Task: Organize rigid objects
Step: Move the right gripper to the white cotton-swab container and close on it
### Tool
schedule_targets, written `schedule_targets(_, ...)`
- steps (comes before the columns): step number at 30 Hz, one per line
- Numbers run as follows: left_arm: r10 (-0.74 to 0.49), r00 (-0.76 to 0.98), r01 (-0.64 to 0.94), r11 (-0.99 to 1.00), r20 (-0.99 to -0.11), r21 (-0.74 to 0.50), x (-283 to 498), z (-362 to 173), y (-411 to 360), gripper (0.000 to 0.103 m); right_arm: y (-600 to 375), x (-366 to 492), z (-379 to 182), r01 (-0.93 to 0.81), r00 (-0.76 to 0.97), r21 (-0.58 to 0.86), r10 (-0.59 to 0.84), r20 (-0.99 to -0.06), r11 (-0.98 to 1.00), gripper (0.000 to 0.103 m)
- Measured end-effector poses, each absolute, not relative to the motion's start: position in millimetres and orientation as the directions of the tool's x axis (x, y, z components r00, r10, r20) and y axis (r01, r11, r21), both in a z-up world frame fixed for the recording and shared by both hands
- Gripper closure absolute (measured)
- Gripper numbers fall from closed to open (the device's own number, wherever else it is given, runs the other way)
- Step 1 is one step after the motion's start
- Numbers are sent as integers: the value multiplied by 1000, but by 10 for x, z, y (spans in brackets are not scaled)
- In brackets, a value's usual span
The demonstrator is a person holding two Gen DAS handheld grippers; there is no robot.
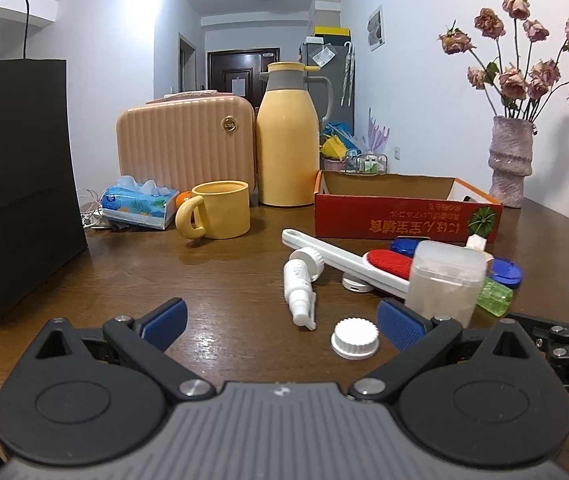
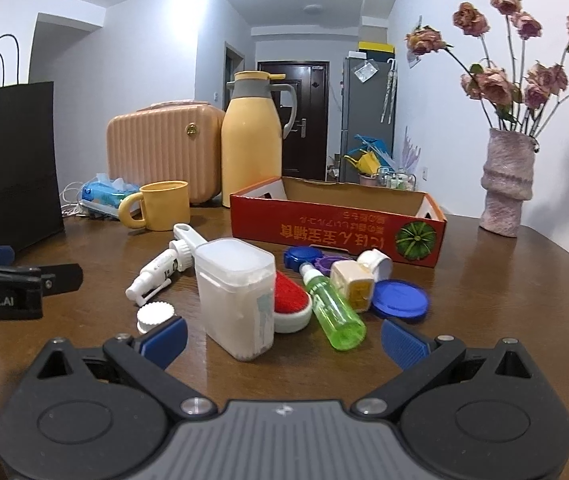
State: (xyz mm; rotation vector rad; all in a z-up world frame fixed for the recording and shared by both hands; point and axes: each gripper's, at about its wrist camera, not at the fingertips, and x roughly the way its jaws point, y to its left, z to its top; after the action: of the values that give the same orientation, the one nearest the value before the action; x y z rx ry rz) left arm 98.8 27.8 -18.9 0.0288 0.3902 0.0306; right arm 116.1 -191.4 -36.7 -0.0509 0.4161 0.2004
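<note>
While nothing is yet being held, both tools are being kept low at the near edge of the wooden table; left gripper: fingers spread wide, empty, being aimed at the white spray bottle lying on its side and the loose white ribbed cap just near of it; right gripper: likewise spread and empty, being pointed at the frosted plastic container standing upright between its fingers' line of sight.

Items awaiting sorting, being left in a loose cluster at mid-table: lint brush, white handle, red pad, lying across a small white disc, its pad end hidden behind the container; green bottle, on its side, touching the brush head; cream square bottle, cap flipped open; blue lid, flat, at the right of the group; blue and purple caps, partly hidden, far side.

Likely receptacle: red cardboard box, open-topped, just far of the cluster, seemingly being kept close so that carries are short; contents cannot be seen.

Bystanders, far left: yellow mug, yellow jug, peach case, tissue pack, black paper bag; far right: vase of dried roses.

Judged stage: opening, no item yet being moved.
</note>
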Motion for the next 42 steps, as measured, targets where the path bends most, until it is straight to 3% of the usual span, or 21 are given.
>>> schedule_targets(14, 82, 923, -66, 996, -376, 54, 1447, -181, 567, 0, -1488, 1754, -437, -237, 881, -33, 201, -429, 971, 1)
schedule_targets(23, 78, 913, -94, 995, -402, -20, 1580, -245, 745, 0, -1319, 2056, -517, -225, 856, -29, 183, -483, 974, 1)
schedule_targets(28, 82, 912, -104, 994, -402, -34, 1570, -253, 780, 0, -1286, 2148, -535, -203, 853, -15, 169, -495, 979, 15)
schedule_targets(30, 83, 910, -107, 994, -405, -38, 1571, -258, 789, 0, -1284, 2175, -553, -207, 846, -10, 174, -504, 978, 38)
schedule_targets(42, 106, 900, -129, 991, -422, -27, 1594, -294, 770, 0, -1433, 2050, -493, -244, 862, 66, 248, -443, 967, 39)
